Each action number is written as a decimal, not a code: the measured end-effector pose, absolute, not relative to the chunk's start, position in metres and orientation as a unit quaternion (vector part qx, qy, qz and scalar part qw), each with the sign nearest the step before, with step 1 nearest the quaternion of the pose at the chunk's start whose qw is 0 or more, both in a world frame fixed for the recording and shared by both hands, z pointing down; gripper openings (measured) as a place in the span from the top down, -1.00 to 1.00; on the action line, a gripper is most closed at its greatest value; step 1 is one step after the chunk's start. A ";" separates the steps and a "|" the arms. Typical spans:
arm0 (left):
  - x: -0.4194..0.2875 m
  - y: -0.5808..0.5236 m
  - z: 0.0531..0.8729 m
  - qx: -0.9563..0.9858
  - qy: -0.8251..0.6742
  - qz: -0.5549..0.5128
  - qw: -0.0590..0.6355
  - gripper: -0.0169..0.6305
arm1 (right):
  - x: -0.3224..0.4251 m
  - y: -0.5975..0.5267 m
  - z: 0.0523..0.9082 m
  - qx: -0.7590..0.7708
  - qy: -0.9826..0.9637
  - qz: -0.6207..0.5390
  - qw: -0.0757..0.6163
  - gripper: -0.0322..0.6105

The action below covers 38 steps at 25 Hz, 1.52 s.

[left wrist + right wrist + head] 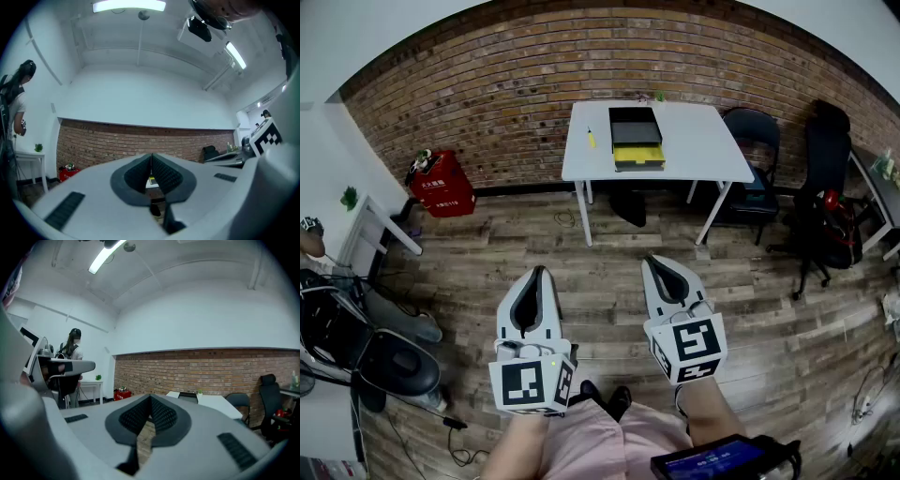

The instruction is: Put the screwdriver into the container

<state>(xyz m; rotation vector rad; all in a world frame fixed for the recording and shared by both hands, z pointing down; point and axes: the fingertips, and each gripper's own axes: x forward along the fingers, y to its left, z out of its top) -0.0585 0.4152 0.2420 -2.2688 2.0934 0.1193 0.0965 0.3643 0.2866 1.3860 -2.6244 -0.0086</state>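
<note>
My left claw and right claw are clenched empty (table far off), so arriving shut I'd nudge what seems the screwdriver off its left edge.

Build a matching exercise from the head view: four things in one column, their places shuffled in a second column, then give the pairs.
Things:
1 screwdriver
2 container
3 red box
4 office chair

Places:
A middle of the white table
B on the floor by the brick wall, left of the table
C on the tabletop, near its left edge
D on the floor, beside the table's right end

Pairs: 1-C, 2-A, 3-B, 4-D
</note>
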 end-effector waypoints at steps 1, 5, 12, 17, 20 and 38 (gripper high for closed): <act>-0.059 0.415 0.242 -0.734 0.677 0.039 0.026 0.91 | 0.096 0.364 0.286 0.465 -0.881 -0.003 0.087 0.91; -0.058 0.414 0.241 -0.735 0.677 0.037 0.025 0.91 | 0.095 0.364 0.287 0.464 -0.881 -0.004 0.090 0.91; -0.054 0.416 0.246 -0.731 0.681 0.032 0.020 0.91 | 0.098 0.363 0.286 0.454 -0.888 0.008 0.069 0.26; -0.057 0.414 0.258 -0.727 0.687 0.021 0.010 0.91 | 0.099 0.353 0.292 0.459 -0.885 0.005 0.074 0.34; -0.067 0.405 0.267 -0.723 0.691 0.017 0.002 0.91 | 0.095 0.342 0.301 0.460 -0.884 0.009 0.079 0.33; -0.164 0.201 0.297 -0.736 0.677 0.015 -0.014 0.91 | 0.009 0.151 0.336 0.478 -0.871 0.024 0.109 0.35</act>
